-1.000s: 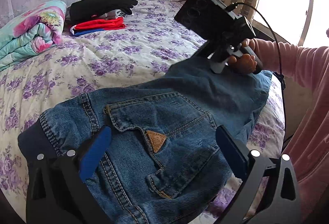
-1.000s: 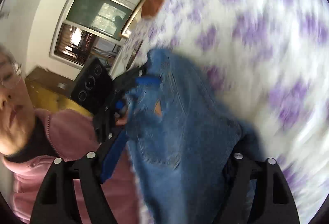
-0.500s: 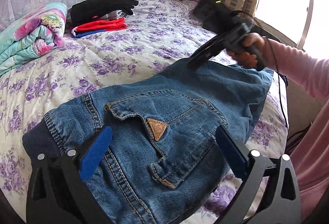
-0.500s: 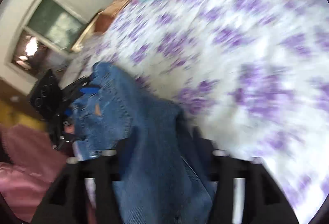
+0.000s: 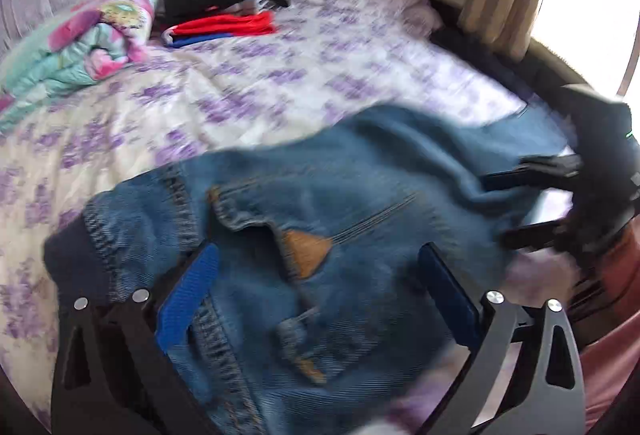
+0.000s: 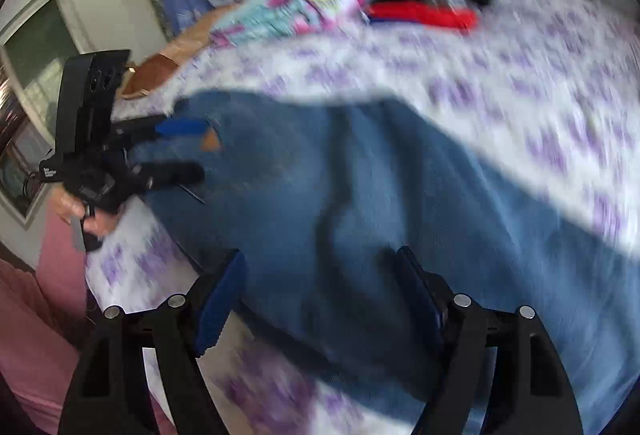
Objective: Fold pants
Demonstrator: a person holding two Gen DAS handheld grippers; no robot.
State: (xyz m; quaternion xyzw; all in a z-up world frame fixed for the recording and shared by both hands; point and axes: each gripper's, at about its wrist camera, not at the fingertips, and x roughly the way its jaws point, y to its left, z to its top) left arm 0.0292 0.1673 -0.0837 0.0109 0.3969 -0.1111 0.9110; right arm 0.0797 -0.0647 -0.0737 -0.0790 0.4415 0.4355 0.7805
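The jeans (image 5: 360, 203) are mid-blue denim with lighter faded seams, a tan triangular patch (image 5: 306, 249) on the back pocket and a dark navy waistband lining. The bed sheet (image 5: 256, 91) under the jeans is white with a purple flower print. Beyond the jeans, at the far side of the bed, a quilt (image 5: 80, 51) shows turquoise with pink flowers, and beside it lie black, red and blue folded clothes (image 5: 224, 15). Each hand-held gripper has black arms and blue pads (image 5: 188, 295).

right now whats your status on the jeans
Left gripper open over the back pocket. Right gripper open above the leg. Jeans flat on the bed, nothing in the way.
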